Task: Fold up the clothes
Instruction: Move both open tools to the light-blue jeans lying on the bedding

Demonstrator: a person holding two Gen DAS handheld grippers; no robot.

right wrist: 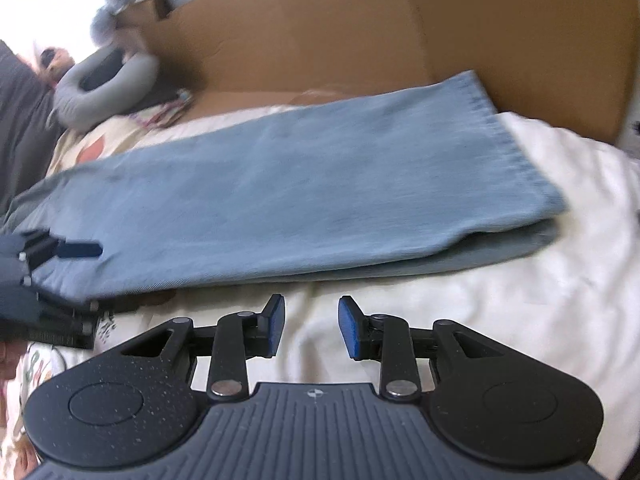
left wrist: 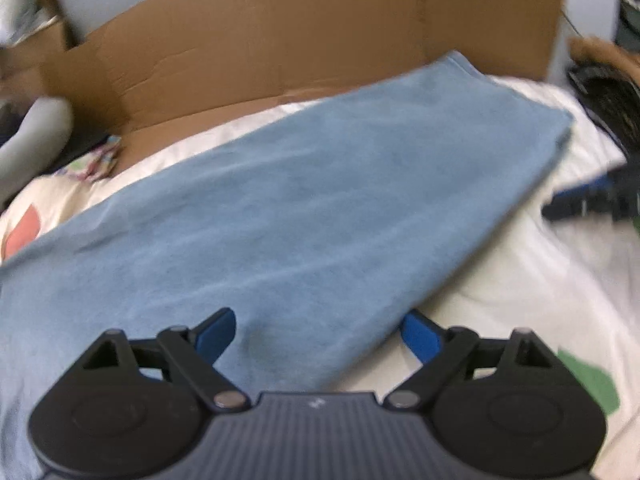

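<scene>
1. Jeans (right wrist: 288, 192) lie flat on the bed (right wrist: 520, 312), already doubled leg over leg, hem end toward the cardboard (right wrist: 360, 40). Long strip, so a crosswise fold is likely what's left.
2. Your left hand-held gripper (left wrist: 318, 340) hangs over the near edge of the jeans (left wrist: 300, 208); jaws are spread wide, nothing pinched. One finger (left wrist: 216, 334) is over denim, the other over the bed (left wrist: 520, 280). It straddles the edge, probably to grab it there.
3. From the right wrist view the left hand-held gripper (right wrist: 80, 250) shows at the far left, one finger over the cloth.
4. Your right hand-held gripper (right wrist: 311, 330) sits over bare bedding just short of the jeans' long edge. Jaws half apart, empty.
5. Judgement: both aim at the same long edge, spaced apart so the fold lifts evenly.
6. Risk: layers are offset at the hem, so a shallow pinch may catch the top layer only.
7. Grey pillow (right wrist: 104, 88) is well clear of the jeans.
</scene>
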